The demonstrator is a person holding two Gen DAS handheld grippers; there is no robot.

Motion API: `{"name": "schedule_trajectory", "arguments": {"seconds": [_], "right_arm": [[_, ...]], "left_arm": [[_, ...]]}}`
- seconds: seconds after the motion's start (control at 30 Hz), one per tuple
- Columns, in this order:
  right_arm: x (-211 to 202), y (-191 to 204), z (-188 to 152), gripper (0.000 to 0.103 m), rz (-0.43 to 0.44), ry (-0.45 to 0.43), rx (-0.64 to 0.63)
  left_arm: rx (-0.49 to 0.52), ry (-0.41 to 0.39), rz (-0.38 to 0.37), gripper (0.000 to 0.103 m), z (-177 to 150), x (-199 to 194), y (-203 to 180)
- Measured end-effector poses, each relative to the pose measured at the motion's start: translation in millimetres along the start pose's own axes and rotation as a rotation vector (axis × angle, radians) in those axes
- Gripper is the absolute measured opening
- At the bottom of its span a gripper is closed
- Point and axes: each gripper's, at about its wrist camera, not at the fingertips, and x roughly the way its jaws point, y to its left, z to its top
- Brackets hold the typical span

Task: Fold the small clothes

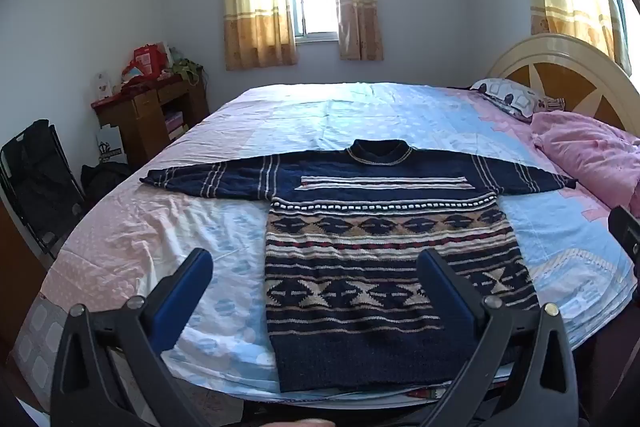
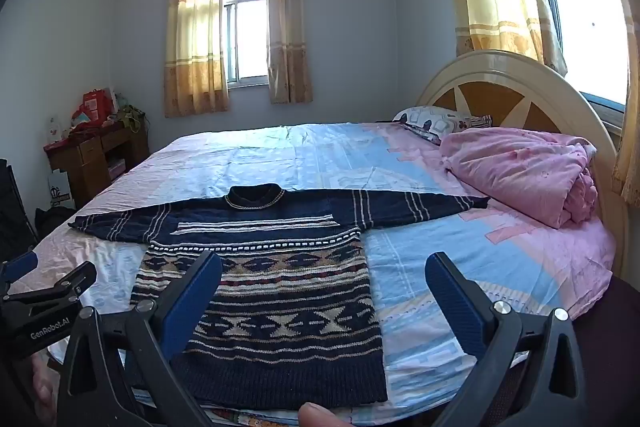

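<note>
Navy knit with cream, tan and dark red bands: that is your sweater (image 1: 380,251), and it lies face up and spread flat on the bed (image 1: 160,247), hem at the near edge where you stand, collar pointing toward the far edge, both sleeves stretched straight out to the sides. The sleeve toward the headboard (image 2: 500,83) ends just short of the bundled pink quilt (image 2: 520,171); the other reaches toward the foot-end edge. Your left gripper (image 1: 316,267) hangs over the near edge with its jaws spread as wide as they go and nothing between the pads, the left finger over bare sheet, the right one over the lower body of the knit. Your right gripper (image 2: 324,275) is likewise fully open and empty, aimed over the sheet just beside the sweater's headboard-side edge. No fold has been made yet, by the look of it. Expect a thick, soft, fairly heavy fabric that sags and stretches when lifted and drags on the sheet rather than sliding, so the loose sheet may bunch with it. Pinching one layer only would pull it out of shape; I would take each sleeve at the cuff, or grip through the ribbed hem corners, where the knit looks firmest.
</note>
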Motion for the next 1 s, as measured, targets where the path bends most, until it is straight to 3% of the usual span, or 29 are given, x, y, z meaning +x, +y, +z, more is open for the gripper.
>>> {"name": "schedule_trajectory", "arguments": {"seconds": [1.0], "right_arm": [[7.9,1.7,-4.9,0.102,0.007,0.036,0.006]], "left_arm": [[0.005,0.028,0.001,0.103,-4.4,-0.2,-3.1]]}}
